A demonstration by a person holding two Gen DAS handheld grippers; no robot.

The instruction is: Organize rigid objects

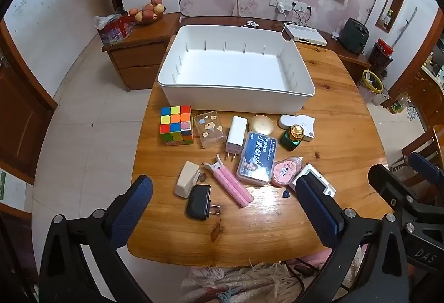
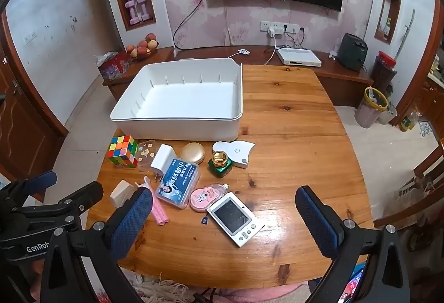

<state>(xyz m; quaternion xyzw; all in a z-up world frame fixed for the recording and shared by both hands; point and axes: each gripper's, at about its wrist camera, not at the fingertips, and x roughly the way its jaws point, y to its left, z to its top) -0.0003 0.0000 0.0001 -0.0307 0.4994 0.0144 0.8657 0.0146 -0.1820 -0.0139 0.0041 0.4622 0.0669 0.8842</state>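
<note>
An empty white bin (image 1: 236,70) (image 2: 180,97) stands at the table's far side. In front of it lie a Rubik's cube (image 1: 176,124) (image 2: 123,154), a clear case (image 1: 210,128), a white charger (image 1: 236,134) (image 2: 161,160), a gold compact (image 1: 261,124), a blue box (image 1: 257,158) (image 2: 179,182), a green bottle (image 1: 292,136) (image 2: 220,163), a pink clip (image 1: 231,183), a black plug (image 1: 199,201), a pink tape dispenser (image 1: 284,171) (image 2: 206,196) and a white handheld device (image 2: 235,217). My left gripper (image 1: 222,208) and right gripper (image 2: 223,219) are both open and empty above the near edge.
A wooden table (image 2: 291,136) carries everything. A low wooden cabinet (image 2: 319,67) runs along the wall with a fruit bowl (image 1: 147,12), a white router (image 2: 298,57) and a dark appliance (image 2: 352,52). A bin with a yellow rim (image 2: 373,106) stands on the floor at right.
</note>
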